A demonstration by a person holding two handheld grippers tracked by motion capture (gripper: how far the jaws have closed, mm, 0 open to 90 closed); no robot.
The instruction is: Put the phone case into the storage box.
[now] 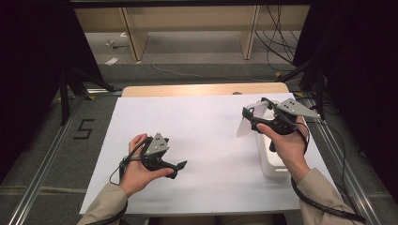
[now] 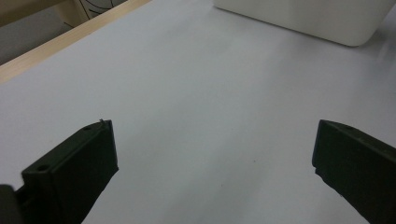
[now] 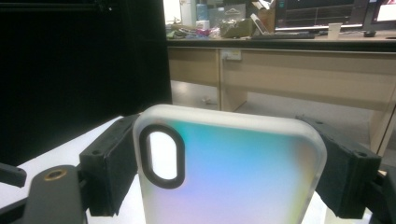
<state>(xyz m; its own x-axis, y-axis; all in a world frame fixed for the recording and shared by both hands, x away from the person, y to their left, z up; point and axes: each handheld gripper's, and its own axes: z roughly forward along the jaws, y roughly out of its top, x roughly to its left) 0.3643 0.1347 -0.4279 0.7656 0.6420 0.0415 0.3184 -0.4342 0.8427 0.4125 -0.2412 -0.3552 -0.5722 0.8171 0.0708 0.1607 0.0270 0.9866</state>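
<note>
1. Across the middle of the high view: tabletop (image 1: 206,154), wooden, with its far edge bare and light brown; the rest lies under a large white sheet (image 1: 202,140) reaching to the near edge.
2. Beyond the tabletop, on the grey floor: wooden shelf frame (image 1: 187,28) with two upright legs, black cables (image 1: 277,42) trailing at the right, black curtains at both sides.
3. Near the right edge of the sheet: white box (image 1: 272,164), upright, open at the top, partly hidden by the right hand (image 1: 288,145). The same box stands at the upper right of the left tool view (image 2: 303,18).
4. Right tool (image 1: 251,119), held above the far end of the white box, grey plate on top, cable running back along the beige sleeve. Jaws pinching a phone case by its two long edges.
5. Phone case (image 3: 229,172), translucent white with a blue-to-pink sheen, rounded corners, dark-ringed oval camera opening (image 3: 162,156) at its upper left in the right tool view. It is clear of the tabletop, tilted, just left of the box top in the high view (image 1: 246,123).
6. Left tool (image 1: 178,166), held in the left hand (image 1: 136,166) low over the near left part of the sheet, well apart from the box. Jaws spread wide, with bare white sheet between them in the left tool view (image 2: 215,154).
</note>
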